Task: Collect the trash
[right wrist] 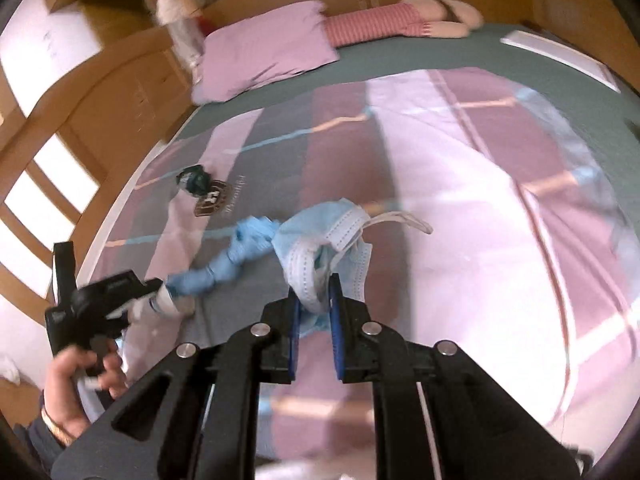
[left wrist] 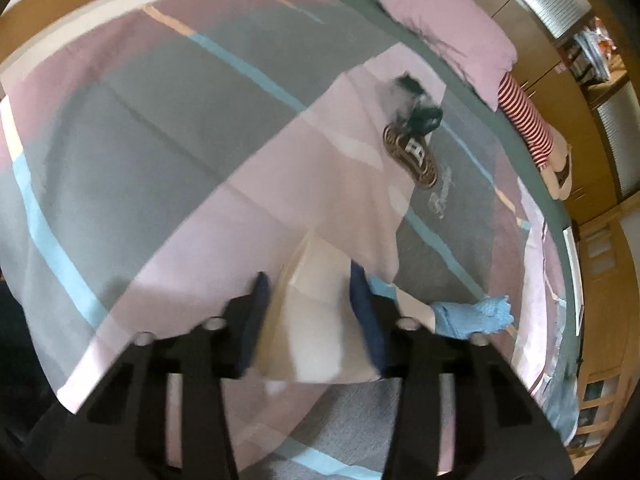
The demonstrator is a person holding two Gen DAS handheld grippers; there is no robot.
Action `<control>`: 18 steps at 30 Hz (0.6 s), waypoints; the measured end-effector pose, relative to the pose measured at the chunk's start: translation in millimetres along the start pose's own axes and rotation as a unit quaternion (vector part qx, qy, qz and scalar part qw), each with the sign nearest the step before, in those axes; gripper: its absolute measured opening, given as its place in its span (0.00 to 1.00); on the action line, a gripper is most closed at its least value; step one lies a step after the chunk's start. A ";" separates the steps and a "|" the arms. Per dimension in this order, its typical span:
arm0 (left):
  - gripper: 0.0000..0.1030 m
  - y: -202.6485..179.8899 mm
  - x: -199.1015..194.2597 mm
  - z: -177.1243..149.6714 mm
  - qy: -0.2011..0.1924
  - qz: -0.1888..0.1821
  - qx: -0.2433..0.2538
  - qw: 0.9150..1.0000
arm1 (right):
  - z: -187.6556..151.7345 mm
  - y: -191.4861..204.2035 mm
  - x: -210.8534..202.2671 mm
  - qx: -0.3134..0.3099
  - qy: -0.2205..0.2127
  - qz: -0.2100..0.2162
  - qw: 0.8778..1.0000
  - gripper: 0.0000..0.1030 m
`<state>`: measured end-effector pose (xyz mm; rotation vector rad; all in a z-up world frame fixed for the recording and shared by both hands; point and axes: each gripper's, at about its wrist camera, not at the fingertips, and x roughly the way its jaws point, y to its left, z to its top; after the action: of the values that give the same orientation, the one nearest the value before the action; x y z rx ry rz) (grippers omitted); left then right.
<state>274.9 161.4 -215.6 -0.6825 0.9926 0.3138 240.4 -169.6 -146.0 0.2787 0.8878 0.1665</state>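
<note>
My right gripper (right wrist: 314,300) is shut on a light blue face mask (right wrist: 320,248) and holds it above the bed; its white ear loops (right wrist: 400,218) trail right. My left gripper (left wrist: 310,284) holds a white paper cup (left wrist: 316,320) between its blue pads; in the right wrist view it (right wrist: 160,286) is at the left with the cup (right wrist: 170,304) and a blue glove (right wrist: 228,264) hanging out of it. The glove also shows in the left wrist view (left wrist: 476,316). A dark crumpled wrapper (left wrist: 416,108) lies on the quilt, also in the right wrist view (right wrist: 194,180).
A pink, grey and blue quilt (left wrist: 160,160) covers the bed. A brown oval emblem (left wrist: 410,156) is printed on it beside the wrapper. A pink pillow (right wrist: 268,52) and a striped plush toy (right wrist: 384,22) lie at the head. Wooden cupboards (right wrist: 100,92) line the wall.
</note>
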 end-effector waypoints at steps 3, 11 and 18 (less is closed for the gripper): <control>0.20 -2.1 -10.8 -0.5 -0.022 -0.013 0.015 1.000 | -15.7 -3.9 -22.5 0.012 -0.017 -0.003 1.000 0.14; 0.04 -10.9 -43.3 -8.2 -0.078 -0.052 0.062 0.994 | -29.5 3.2 -51.5 0.007 -0.031 -0.005 0.999 0.14; 0.04 -11.6 -79.8 -14.6 -0.139 -0.117 0.078 0.980 | -42.2 6.9 -74.6 -0.010 -0.048 -0.010 0.999 0.14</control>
<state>229.7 147.7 -148.7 -0.5859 0.6548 0.1182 160.8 -175.0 -113.9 0.2571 0.7930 0.1424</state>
